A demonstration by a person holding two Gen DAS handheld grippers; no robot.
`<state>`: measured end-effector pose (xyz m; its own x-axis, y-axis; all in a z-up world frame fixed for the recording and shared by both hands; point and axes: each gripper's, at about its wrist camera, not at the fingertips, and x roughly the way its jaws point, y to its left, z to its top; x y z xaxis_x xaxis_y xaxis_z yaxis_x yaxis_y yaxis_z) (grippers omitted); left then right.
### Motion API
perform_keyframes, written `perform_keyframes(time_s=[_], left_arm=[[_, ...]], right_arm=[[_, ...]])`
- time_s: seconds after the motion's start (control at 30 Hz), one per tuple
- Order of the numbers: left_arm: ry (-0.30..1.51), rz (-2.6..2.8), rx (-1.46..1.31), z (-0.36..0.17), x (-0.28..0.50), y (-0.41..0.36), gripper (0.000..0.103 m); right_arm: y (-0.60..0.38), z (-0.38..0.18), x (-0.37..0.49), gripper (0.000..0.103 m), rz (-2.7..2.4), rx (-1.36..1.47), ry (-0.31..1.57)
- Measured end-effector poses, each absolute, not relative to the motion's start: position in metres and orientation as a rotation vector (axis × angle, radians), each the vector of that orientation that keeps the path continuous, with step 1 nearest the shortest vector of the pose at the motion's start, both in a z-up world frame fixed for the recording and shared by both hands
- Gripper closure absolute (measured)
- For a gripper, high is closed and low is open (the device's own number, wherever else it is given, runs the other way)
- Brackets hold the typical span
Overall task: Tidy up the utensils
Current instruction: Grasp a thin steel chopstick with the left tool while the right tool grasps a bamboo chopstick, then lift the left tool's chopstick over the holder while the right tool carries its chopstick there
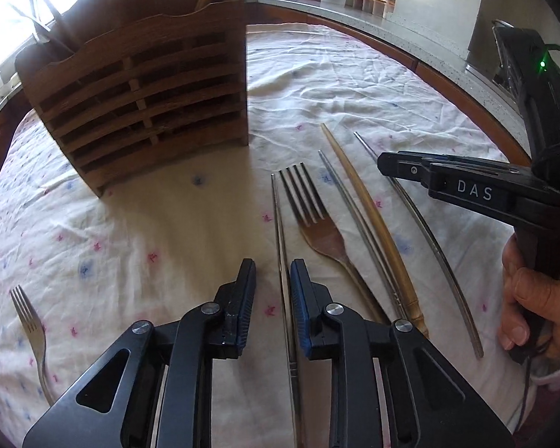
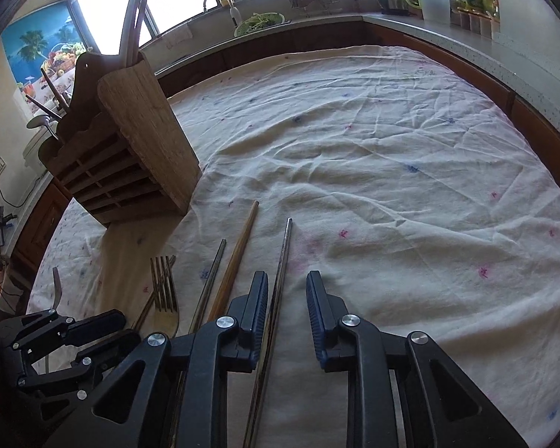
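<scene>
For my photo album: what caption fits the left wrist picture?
Left tool straddling a metal chopstick beside a fork, wooden holder waiting behind.

Left gripper point(image 1: 272, 298): matte black frame, two flat linkage arms with triangular cut-outs, round silver pivot screws at each joint. Fingers point(image 1: 242, 306) carry ribbed pads, blue along the inner edges. Right gripper point(image 2: 286, 317): identical build, same silver screws, blue-edged ribbed pads. Seen from the left wrist camera, its side bears white lettering "DAS"; a green indicator light glows on the black housing above, and a dark cable runs along the handle. The person's hand point(image 1: 534, 298) is bare; no sleeve visible.
</scene>
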<state>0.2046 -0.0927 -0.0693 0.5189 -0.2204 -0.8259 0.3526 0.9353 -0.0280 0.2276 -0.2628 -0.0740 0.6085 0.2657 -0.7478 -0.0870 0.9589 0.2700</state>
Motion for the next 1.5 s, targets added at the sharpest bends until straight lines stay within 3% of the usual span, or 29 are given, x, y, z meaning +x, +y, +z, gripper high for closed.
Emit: perform_keyframes(time_s=[0.5,0.57,0.6,0.63,0.8,1.5], left_arm=[[0.970,-0.326,0.159,-0.071,0.250,-0.094,0.080],[0.956,-0.321,0.171,-0.071,0.253,-0.096,0.084],[0.948,-0.320,0.181,-0.071,0.252,-0.097,0.090],[0.941,-0.322,0.188,-0.071,0.252,-0.097,0.097],[0.947,-0.339,0.149,-0.067,0.248,-0.089,0.099],[0.683,-0.357,-0.082,0.050,0.164,-0.004,0.099]], right_arm=[[-0.239,-0.074,0.256,0.081,0.200,0.051,0.904],[-0.234,-0.075,0.254,0.082,0.191,0.013,0.890],[-0.234,-0.074,0.254,0.084,0.189,0.008,0.890],[-0.234,-0.074,0.254,0.097,0.187,0.009,0.888],[-0.247,-0.071,0.252,0.099,0.222,0.117,0.893],[-0.262,0.062,0.182,0.099,0.339,0.294,0.588]])
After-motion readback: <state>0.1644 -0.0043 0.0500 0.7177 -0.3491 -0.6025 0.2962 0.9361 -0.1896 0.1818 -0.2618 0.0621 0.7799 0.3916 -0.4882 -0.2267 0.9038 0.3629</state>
